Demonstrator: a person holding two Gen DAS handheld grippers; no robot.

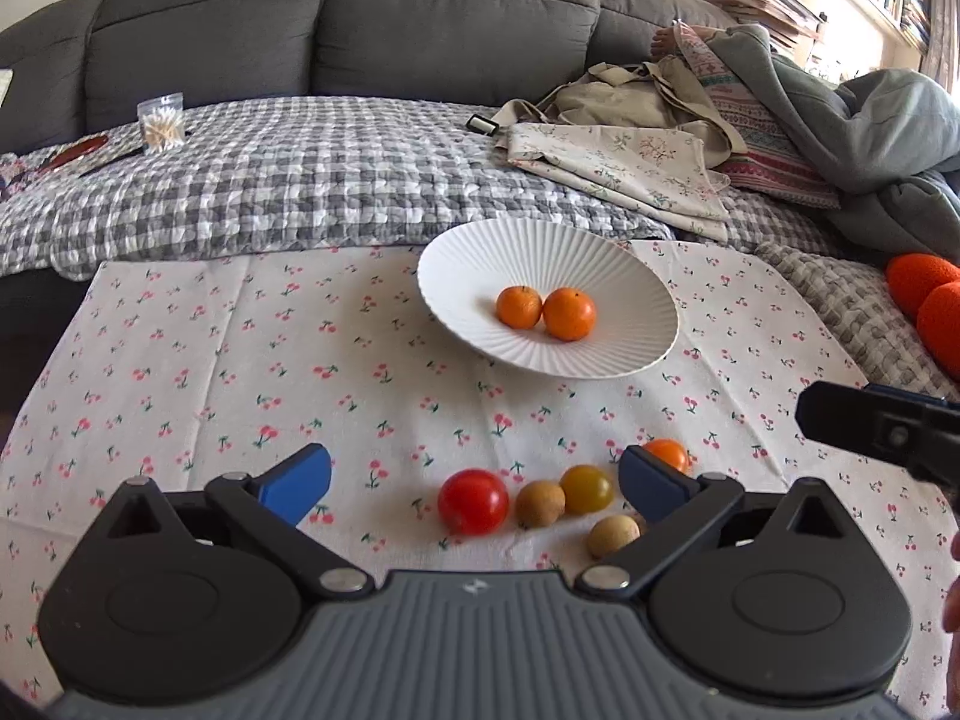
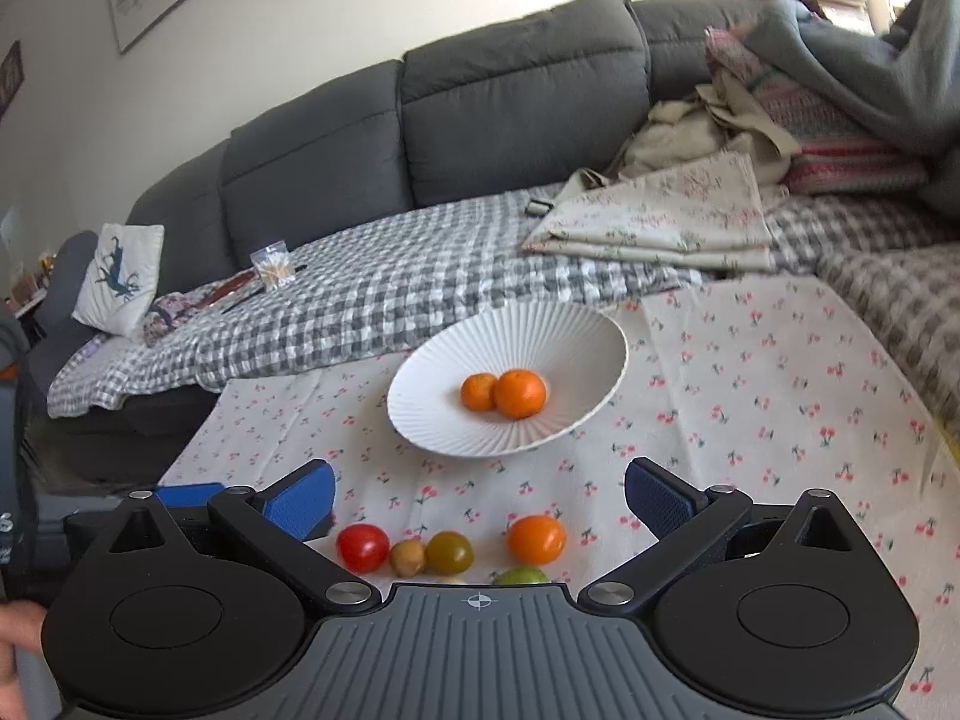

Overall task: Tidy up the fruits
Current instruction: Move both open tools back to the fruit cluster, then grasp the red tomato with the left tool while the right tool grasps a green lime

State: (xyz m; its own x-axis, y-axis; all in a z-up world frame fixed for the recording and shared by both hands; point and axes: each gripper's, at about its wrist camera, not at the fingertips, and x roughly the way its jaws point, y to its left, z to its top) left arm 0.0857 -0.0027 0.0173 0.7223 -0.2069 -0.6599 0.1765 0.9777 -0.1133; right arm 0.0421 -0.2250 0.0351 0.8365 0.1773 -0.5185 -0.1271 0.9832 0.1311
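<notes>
Blue-padded left hand-held gripper [image 1: 474, 483] and right hand-held gripper [image 2: 478, 495] hover spread over loose fruits [image 1: 473, 501].

Bright daylight from upper right, soft shadows, fisheye-warped edges.

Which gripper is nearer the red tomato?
Left. The left gripper is open with the red tomato lying between its fingers; the right gripper, also open, is centered further right, the tomato near its left finger.
</notes>
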